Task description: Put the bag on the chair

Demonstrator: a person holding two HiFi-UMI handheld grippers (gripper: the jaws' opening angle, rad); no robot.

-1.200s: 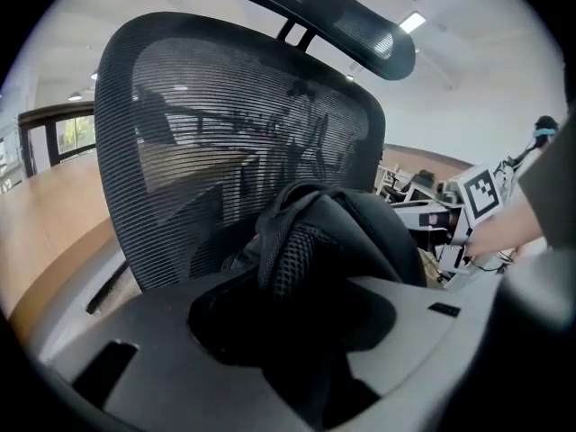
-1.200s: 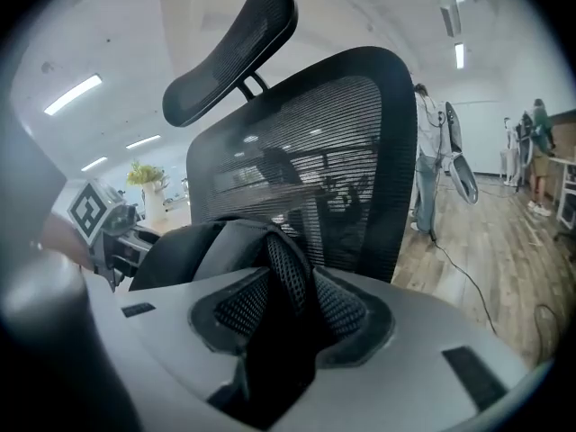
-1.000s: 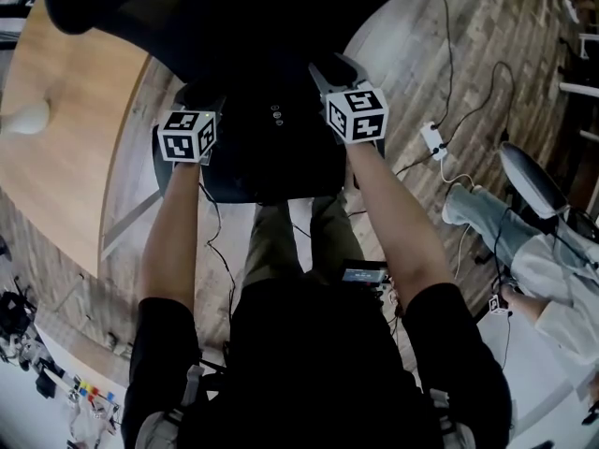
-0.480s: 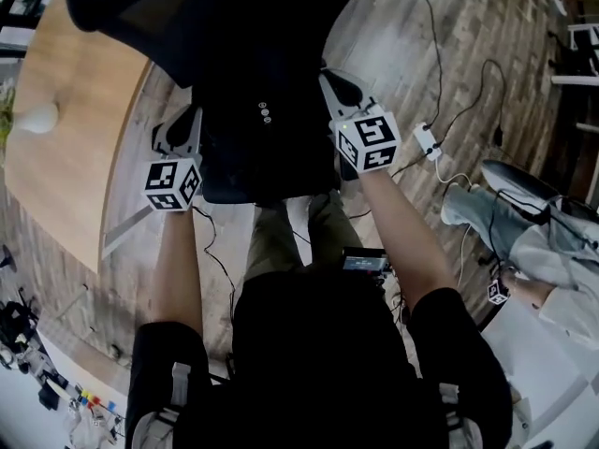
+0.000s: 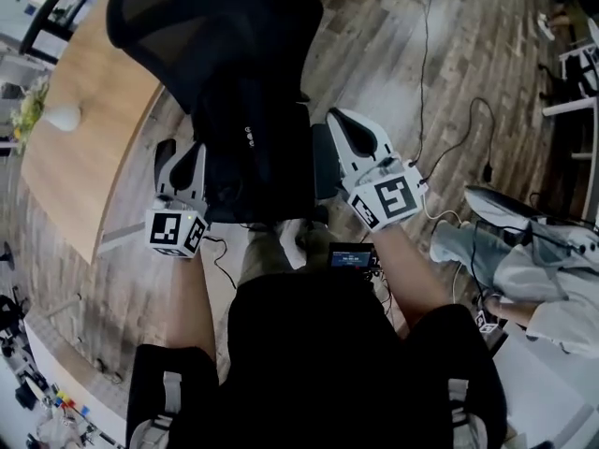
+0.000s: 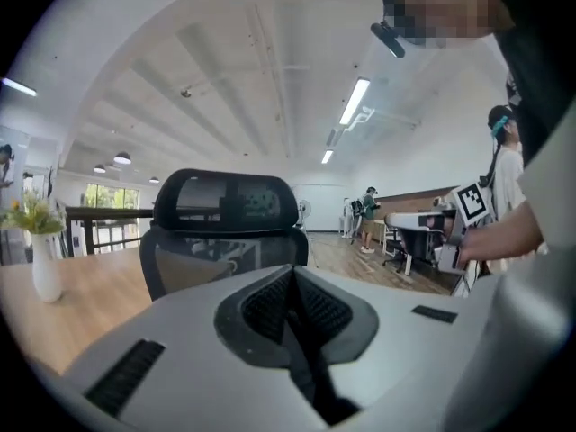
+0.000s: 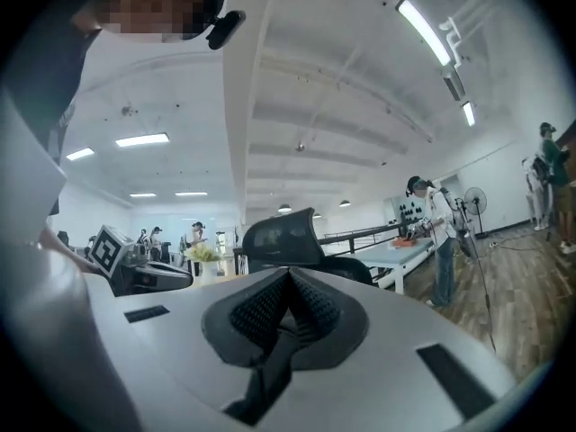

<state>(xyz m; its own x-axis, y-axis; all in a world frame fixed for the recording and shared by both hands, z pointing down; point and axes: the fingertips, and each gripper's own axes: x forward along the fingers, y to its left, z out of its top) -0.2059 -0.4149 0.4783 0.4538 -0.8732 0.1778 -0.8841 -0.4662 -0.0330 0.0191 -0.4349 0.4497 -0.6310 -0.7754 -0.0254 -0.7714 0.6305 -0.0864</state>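
Observation:
A black bag (image 5: 257, 152) hangs in front of me between both grippers, just before the black mesh-backed office chair (image 5: 187, 26). My left gripper (image 5: 185, 152) is at the bag's left side and my right gripper (image 5: 339, 124) at its right side. Both pairs of jaws have just been closing. In the left gripper view the left gripper (image 6: 290, 282) is shut on a black strap (image 6: 310, 367) of the bag, with the chair (image 6: 225, 214) straight ahead. The right gripper (image 7: 288, 286) pinches another black strap (image 7: 270, 367), and the chair (image 7: 288, 237) stands beyond it. The bag hides the chair's seat.
A wooden table (image 5: 84, 148) with a white vase (image 5: 64, 115) stands left of the chair. Cables (image 5: 421, 64) run over the wood floor at the right. A seated person (image 5: 524, 251) is close on the right. Other people and desks are farther off.
Both grippers have come up and toward me with the bag, which has risen in front of the chair. The view has tilted, so the chair's back shows more.

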